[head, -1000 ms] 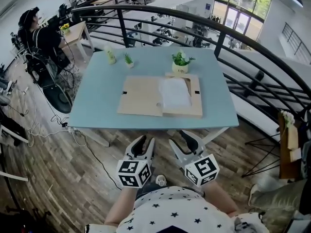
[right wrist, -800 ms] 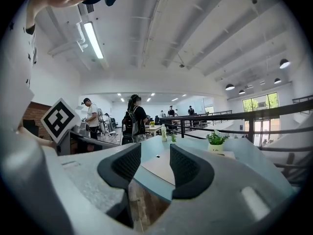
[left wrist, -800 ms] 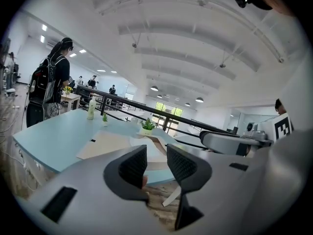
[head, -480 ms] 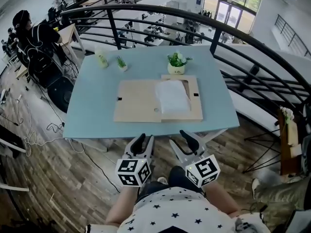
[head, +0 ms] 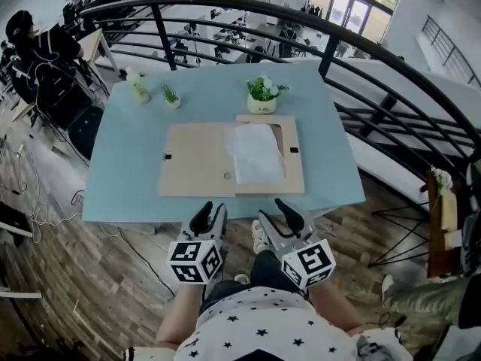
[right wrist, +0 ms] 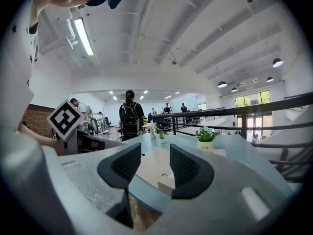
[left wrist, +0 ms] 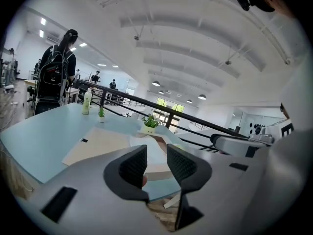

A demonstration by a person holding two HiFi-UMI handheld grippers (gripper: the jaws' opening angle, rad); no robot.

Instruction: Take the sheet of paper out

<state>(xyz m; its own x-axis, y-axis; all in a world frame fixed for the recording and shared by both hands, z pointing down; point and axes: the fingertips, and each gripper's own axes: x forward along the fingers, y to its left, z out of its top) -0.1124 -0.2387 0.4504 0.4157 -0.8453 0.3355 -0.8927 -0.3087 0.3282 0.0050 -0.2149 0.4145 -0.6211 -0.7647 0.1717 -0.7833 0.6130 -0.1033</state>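
Jaws of both grippers stand apart with nothing between them. Left gripper (head: pixel 210 213) and right gripper (head: pixel 276 213) hover short of the near edge of the table (head: pixel 120 179) and touch nothing. Judged from this layout, no part of the task is done: the sheet of paper (head: pixel 255 153) lies on the right half of the open folder (head: pixel 194 170), well ahead of both grippers. Approach, grasp and removal remain. Only the head view shows the full sheet outline; the gripper views confirm the empty jaw gaps
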